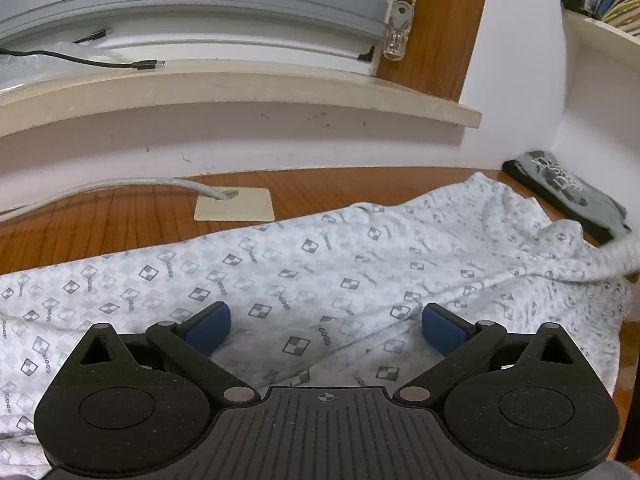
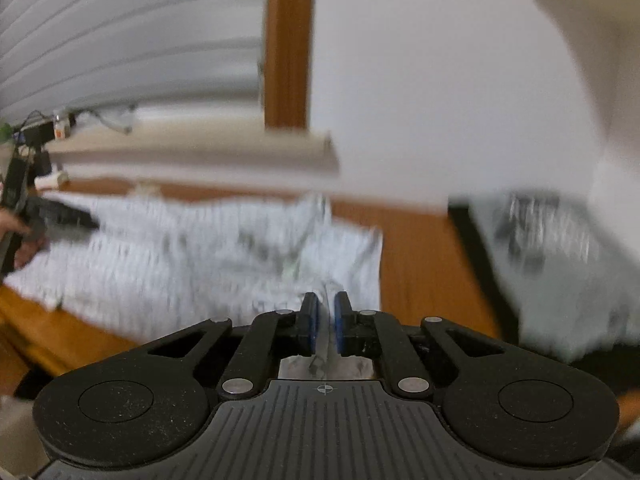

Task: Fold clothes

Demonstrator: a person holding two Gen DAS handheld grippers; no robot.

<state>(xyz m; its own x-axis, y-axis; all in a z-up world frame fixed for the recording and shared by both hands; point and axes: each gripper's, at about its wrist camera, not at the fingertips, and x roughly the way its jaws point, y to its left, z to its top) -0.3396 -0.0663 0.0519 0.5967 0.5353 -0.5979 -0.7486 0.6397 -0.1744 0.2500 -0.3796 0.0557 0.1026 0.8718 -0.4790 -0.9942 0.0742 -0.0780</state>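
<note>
A white garment with a grey checker print (image 1: 320,272) lies spread across the wooden table (image 1: 120,216). My left gripper (image 1: 326,326) hovers just over its middle, jaws wide open, blue pads (image 1: 210,326) apart with only cloth below them. In the blurred right wrist view the same garment (image 2: 180,248) stretches to the left. My right gripper (image 2: 326,320) is shut on a thin edge of that cloth, pinched between its blue pads (image 2: 310,324). At the far left of that view a hand holds the other gripper (image 2: 52,220) over the cloth.
A folded grey printed garment on a black one (image 1: 568,188) sits at the table's back right corner, seen also as a grey pile (image 2: 552,248). A white cable and a beige plate (image 1: 234,204) lie on the table. A window sill (image 1: 240,92) and white wall run behind.
</note>
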